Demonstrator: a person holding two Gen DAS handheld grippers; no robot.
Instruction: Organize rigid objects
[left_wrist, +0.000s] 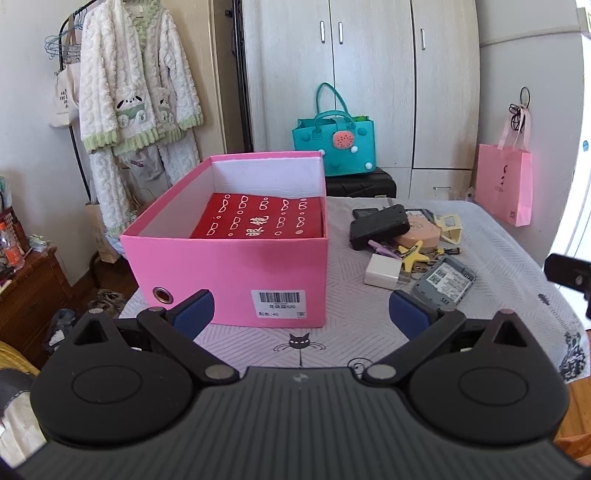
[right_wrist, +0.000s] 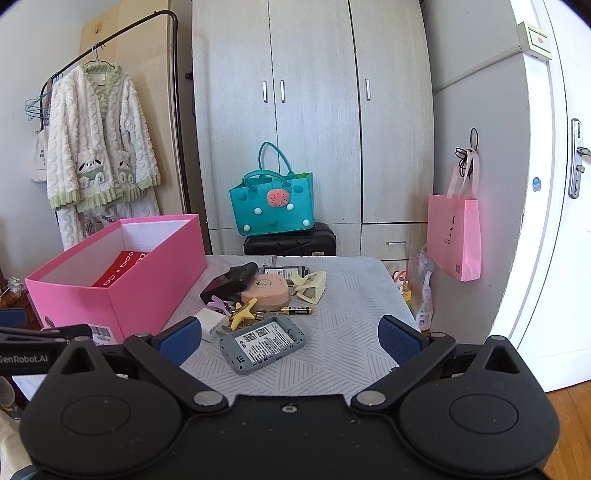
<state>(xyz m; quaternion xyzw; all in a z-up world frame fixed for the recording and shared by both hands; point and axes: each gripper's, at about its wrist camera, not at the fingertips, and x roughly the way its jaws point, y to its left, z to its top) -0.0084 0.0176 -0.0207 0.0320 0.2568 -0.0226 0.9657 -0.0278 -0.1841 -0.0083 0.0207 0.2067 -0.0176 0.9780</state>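
Note:
A pink box (left_wrist: 229, 266) (right_wrist: 122, 288) stands open on the table, with a red patterned case (left_wrist: 258, 221) (right_wrist: 122, 267) lying inside it. To its right lies a pile of small items: a grey device with QR labels (left_wrist: 445, 282) (right_wrist: 262, 341), a white charger (left_wrist: 382, 271) (right_wrist: 210, 323), a yellow star clip (left_wrist: 412, 254) (right_wrist: 243, 314), a peach compact (left_wrist: 421, 230) (right_wrist: 267, 291), a black case (left_wrist: 380, 223) (right_wrist: 229, 284) and a battery (right_wrist: 299, 311). My left gripper (left_wrist: 301, 314) is open in front of the box. My right gripper (right_wrist: 290, 341) is open, near the grey device.
The table wears a grey patterned cloth (right_wrist: 351, 332). Behind it stand a teal bag (right_wrist: 273, 205) on a black suitcase (right_wrist: 291, 240), a wardrobe (right_wrist: 314, 110), a pink paper bag (right_wrist: 456, 236) and a hanging robe (left_wrist: 133, 85). A white door (right_wrist: 554, 184) is at right.

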